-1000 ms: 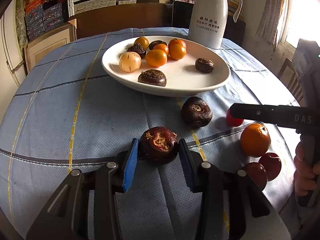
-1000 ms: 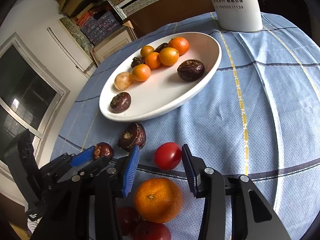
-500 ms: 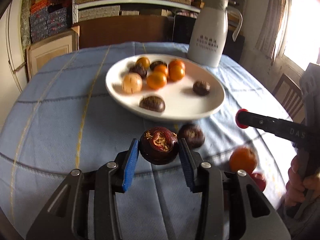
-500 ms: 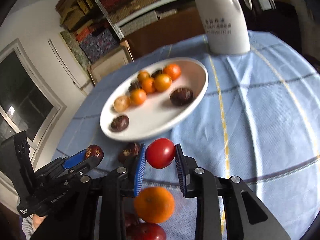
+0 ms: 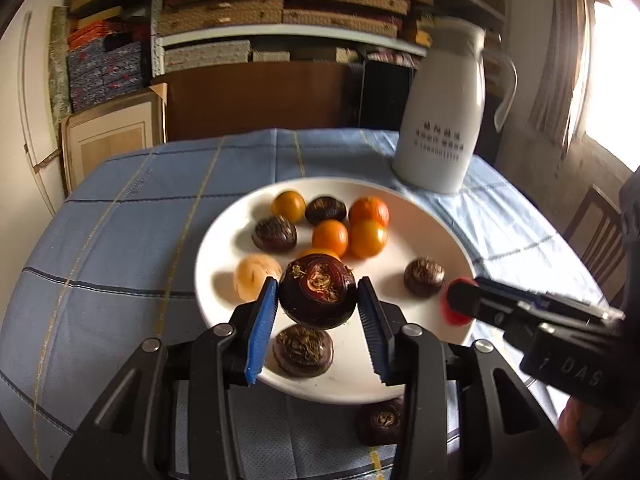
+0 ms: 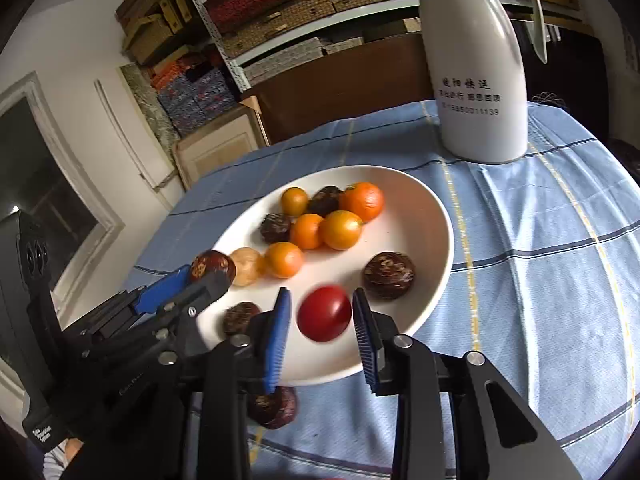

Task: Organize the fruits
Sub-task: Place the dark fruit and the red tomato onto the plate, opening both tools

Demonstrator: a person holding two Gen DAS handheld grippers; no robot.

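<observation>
Both grippers hang over the white plate point(image 5: 224, 248). The left gripper point(image 5: 318, 314) clamps a water chestnut point(image 5: 318, 290); the right gripper's point(image 6: 322, 322) fingers look parted around a red tomato point(image 6: 324, 312), seemingly mid-release. Next call: lower and release the chestnut into bare plate space.

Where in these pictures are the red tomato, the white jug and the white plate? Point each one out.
red tomato point(image 6: 324, 313), right wrist view, centre of its front skin.
white jug point(image 6: 476, 92), right wrist view, middle of its body by the print.
white plate point(image 5: 424, 236), left wrist view, bare inner surface near the right rim.
</observation>
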